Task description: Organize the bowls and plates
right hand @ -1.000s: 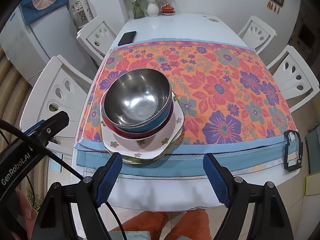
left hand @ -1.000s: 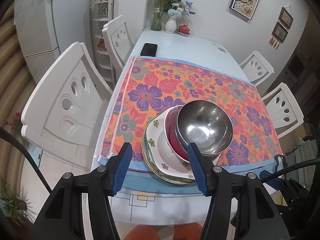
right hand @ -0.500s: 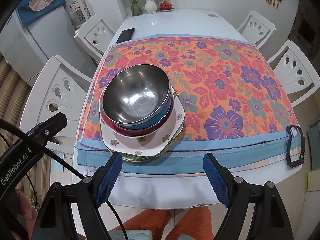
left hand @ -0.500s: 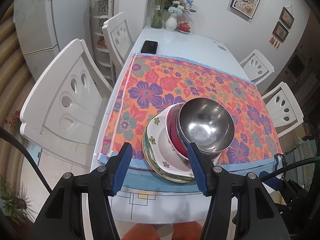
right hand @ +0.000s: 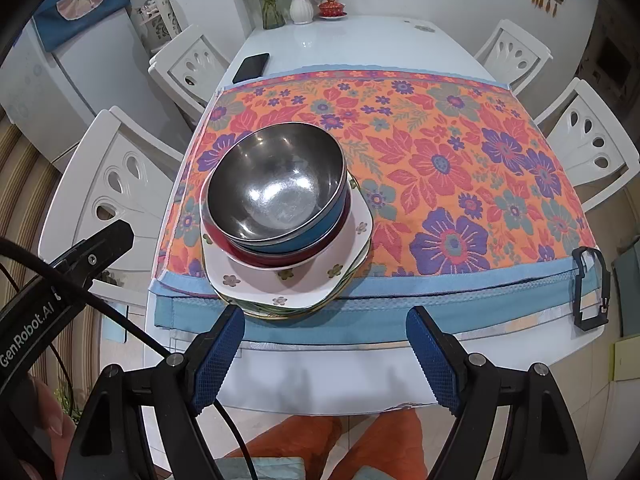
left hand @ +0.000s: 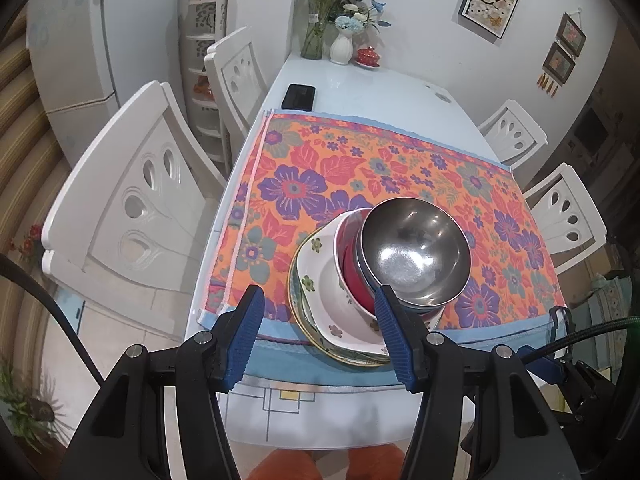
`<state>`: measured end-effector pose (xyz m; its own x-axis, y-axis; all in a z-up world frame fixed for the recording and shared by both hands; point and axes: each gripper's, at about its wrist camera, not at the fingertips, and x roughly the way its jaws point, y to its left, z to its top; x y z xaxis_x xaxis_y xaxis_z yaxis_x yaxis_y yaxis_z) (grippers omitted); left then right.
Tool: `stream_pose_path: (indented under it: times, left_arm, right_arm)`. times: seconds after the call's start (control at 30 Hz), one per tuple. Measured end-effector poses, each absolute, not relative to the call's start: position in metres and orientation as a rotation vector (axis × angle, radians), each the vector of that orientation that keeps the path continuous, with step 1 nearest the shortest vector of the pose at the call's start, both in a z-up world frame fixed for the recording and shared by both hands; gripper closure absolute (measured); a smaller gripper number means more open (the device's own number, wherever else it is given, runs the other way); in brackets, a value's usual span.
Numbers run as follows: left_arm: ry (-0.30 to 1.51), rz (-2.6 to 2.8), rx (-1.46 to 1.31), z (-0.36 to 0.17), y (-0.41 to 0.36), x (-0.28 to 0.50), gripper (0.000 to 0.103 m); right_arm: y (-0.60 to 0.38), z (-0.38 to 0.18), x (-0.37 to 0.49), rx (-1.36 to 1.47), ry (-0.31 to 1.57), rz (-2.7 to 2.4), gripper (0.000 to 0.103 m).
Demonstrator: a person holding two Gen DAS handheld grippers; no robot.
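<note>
1. Nothing shifted since earlier: stack, both grippers unmoved.
2. Stacked: steel bowl [right hand: 276,184] atop bowls, plates, near surface [right hand: 340,40] edge.
3. Left gripper [left hand: 318,330], right gripper [right hand: 324,354]: fingers apart, empty.
4. Next, likely: lifting top bowl.

A steel bowl [left hand: 416,256] tops a stack of a red bowl [left hand: 354,276], a white flowered plate [left hand: 324,292] and a gold-rimmed plate [left hand: 298,312] on a floral cloth [left hand: 360,168] covering the white worktop [left hand: 360,88]. The left gripper [left hand: 320,328] hovers over the near edge, blue fingers [left hand: 246,332] apart and empty.
</note>
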<state>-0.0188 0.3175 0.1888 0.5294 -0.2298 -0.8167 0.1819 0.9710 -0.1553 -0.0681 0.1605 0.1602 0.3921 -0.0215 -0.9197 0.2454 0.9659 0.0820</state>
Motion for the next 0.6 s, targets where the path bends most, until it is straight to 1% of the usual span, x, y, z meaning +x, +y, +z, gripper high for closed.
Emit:
stream_pose_path:
  times: [0.03,0.1,0.6]
  left_arm:
    - [0.98,-0.243,-0.046,0.1893,0.3172,-0.0192,0.048]
    - [0.977,-0.239,-0.038,0.1896,0.317,-0.0188,0.041]
    - [0.994,-0.235,0.001,0.1875,0.3168,-0.0152,0.04]
  right_arm:
    - [0.1604,0.1601,-0.0681,0.218,1.159,-0.171,0.022]
    - [0.161,0.1595,-0.0676,0.218,1.16,-0.172,0.022]
    - [0.1628,0.1579,-0.068,0.222,1.166,-0.17,0.022]
